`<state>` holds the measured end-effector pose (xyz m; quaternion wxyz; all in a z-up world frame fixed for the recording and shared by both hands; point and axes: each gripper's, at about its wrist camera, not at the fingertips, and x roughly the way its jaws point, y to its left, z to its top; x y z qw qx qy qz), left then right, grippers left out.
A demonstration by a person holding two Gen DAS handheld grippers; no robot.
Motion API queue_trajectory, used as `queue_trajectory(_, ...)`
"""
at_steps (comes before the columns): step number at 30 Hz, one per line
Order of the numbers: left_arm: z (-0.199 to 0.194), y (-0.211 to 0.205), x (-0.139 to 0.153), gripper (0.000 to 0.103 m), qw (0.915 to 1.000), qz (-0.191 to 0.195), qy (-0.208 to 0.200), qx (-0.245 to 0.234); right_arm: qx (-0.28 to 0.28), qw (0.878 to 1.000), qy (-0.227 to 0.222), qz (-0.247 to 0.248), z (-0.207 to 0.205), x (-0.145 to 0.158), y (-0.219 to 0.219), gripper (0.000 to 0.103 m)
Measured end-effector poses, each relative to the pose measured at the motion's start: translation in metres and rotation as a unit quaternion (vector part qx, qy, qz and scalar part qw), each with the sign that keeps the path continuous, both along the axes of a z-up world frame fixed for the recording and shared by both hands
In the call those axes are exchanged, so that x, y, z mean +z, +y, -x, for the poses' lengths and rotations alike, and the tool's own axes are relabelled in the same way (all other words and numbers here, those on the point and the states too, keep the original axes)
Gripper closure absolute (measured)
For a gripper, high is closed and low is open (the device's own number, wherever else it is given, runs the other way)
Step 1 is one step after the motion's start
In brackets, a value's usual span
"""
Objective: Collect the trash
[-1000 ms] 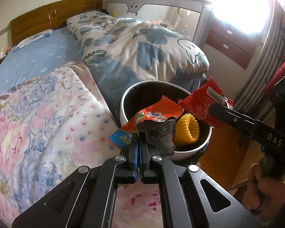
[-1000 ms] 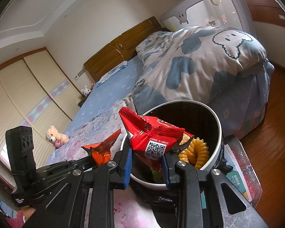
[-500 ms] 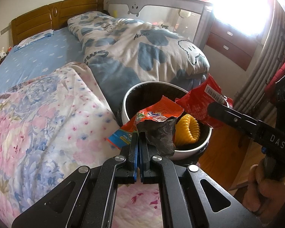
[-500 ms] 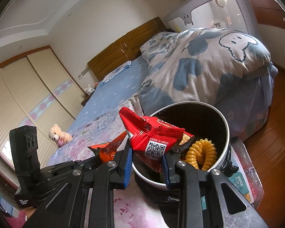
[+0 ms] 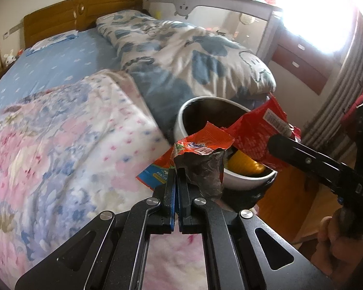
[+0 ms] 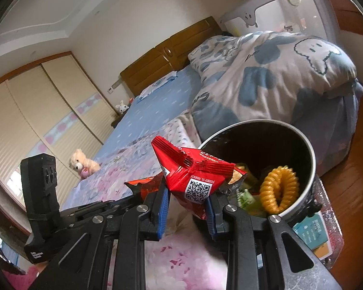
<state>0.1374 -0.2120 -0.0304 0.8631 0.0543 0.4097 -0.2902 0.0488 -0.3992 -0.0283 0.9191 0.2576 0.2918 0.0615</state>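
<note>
Trash here is two crinkly foil snack wrappers, light, limp and slippery: the left tongs [image 5: 176,169] are pinched fully shut on the orange wrapper [image 5: 200,142], the right tongs [image 6: 187,201] clamp the red wrapper [image 6: 193,176] mid-body, both apparently above the bin [image 6: 309,166] rim.

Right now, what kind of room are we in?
A bedroom, almost surely. There is a big bed with a wooden headboard and a cloud-print duvet, a teddy bear sitting on the flowered blanket, and sliding wardrobe doors along the wall.
</note>
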Motion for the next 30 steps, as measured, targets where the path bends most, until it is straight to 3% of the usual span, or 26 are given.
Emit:
queue_trajectory(10, -0.014, 0.074, -0.023, 0.102, 0.9961, -0.003, 0.031, 0.083, 0.080, 0.997, 0.019, 0.001, -0.017, -0.026, 0.063, 0.077)
queue_trajectory(14, -0.017, 0.090, -0.029, 0.102, 0.9943, -0.003, 0.037, 0.100, 0.098, 0.994, 0.042, 0.013, -0.024, -0.040, 0.081, 0.071)
queue_trajectory(15, -0.017, 0.093, -0.030, 0.102, 0.9941, -0.002, 0.038, 0.102, 0.101, 0.994, 0.049, 0.016, -0.024, -0.043, 0.084, 0.069)
queue_trajectory(19, -0.017, 0.098, -0.035, 0.102, 0.9935, 0.001, 0.044, 0.105, 0.100, 0.993, 0.050, 0.026, -0.013, -0.044, 0.084, 0.036)
queue_trajectory(23, -0.017, 0.104, -0.040, 0.102, 0.9925, 0.008, 0.053, 0.110, 0.101, 0.993, 0.045, 0.047, -0.002, -0.039, 0.084, 0.032)
queue_trajectory(26, -0.016, 0.108, -0.043, 0.102, 0.9918, 0.009, 0.056, 0.115, 0.109, 0.992, 0.040, 0.054, -0.003, -0.038, 0.088, 0.014)
queue_trajectory(30, -0.015, 0.115, -0.043, 0.102, 0.9909, 0.012, 0.057, 0.122, 0.110, 0.992, 0.055, 0.035, -0.017, -0.047, 0.094, 0.012)
